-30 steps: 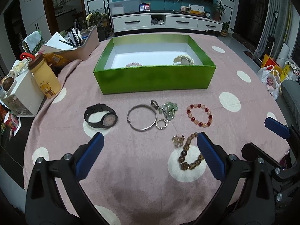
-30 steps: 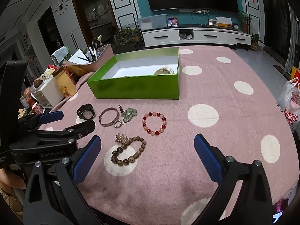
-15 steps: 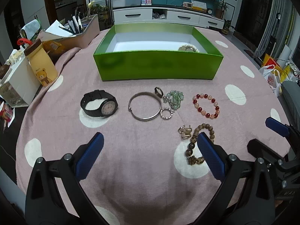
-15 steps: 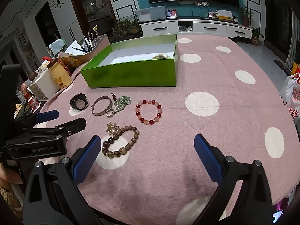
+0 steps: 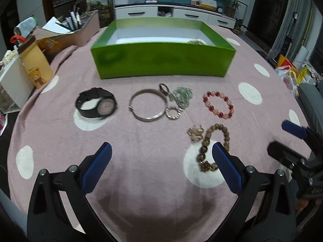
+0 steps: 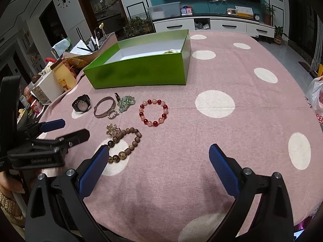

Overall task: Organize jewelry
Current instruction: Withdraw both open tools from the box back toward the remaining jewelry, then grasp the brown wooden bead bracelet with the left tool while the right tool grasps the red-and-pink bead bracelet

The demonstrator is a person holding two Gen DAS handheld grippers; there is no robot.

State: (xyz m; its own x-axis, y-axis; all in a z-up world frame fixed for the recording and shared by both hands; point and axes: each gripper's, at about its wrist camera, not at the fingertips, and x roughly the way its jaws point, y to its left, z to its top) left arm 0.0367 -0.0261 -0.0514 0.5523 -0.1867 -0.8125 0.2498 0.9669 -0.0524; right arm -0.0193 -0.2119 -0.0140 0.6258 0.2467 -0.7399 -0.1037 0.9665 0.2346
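A green box stands at the back of the pink dotted tablecloth, with a pale bracelet inside. In front of it lie a black watch, a silver bangle, a dark ring, green beads, a small sparkly ring, a red bead bracelet, a gold trinket and a brown bead bracelet. My left gripper is open and empty, low over the cloth. My right gripper is open and empty, right of the brown bracelet.
A yellow bear bottle, a white box and a tray of pens and papers crowd the table's left edge. Plastic bags lie off the right side. The other gripper shows at the edge of each view.
Both grippers have moved lower and closer to the jewelry, so the box's inside is more hidden. Nothing on the table has moved, and both stay open.
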